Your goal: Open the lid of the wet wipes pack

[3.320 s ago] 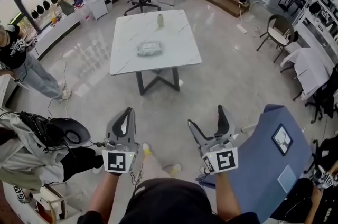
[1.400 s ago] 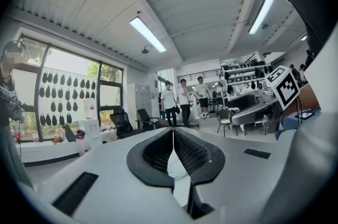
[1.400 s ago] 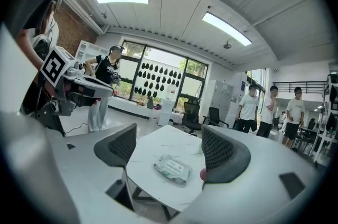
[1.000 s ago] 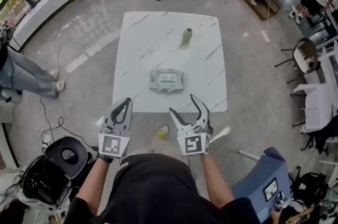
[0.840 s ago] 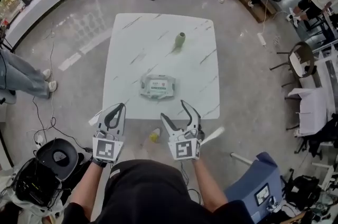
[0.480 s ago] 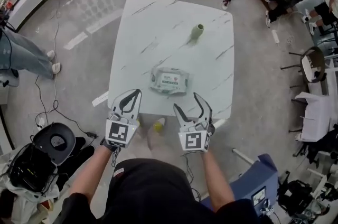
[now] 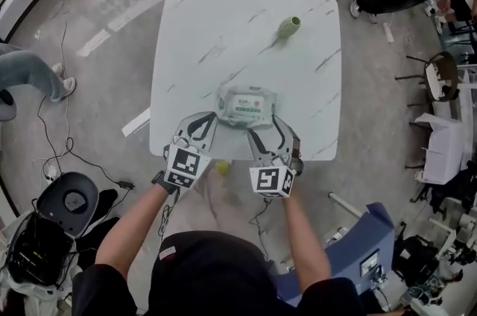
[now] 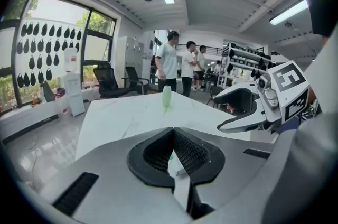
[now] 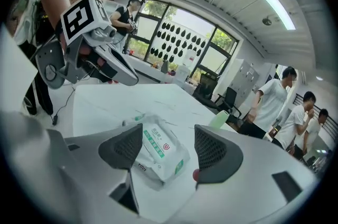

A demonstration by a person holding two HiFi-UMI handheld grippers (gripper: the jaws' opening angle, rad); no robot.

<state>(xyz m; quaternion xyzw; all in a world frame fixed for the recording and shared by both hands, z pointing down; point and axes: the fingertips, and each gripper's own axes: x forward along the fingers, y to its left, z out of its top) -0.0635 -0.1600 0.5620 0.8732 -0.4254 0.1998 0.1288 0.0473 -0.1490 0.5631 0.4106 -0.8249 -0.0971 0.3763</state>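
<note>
**Wipes pack in reach, lid unopened**

The soft white-and-green wet wipes pack lies flat near the front edge of the white marbled bench. The right tool, jaws apart and just narrowing, frames the pack without touching it. The left tool is pinched closed and empty. The likely best move is for the left tool to pin the pack while the right nips the lid's edge.

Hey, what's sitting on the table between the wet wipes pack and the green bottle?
Nothing. In the head view, only bare white tabletop runs from the wet wipes pack to the green bottle.
</note>
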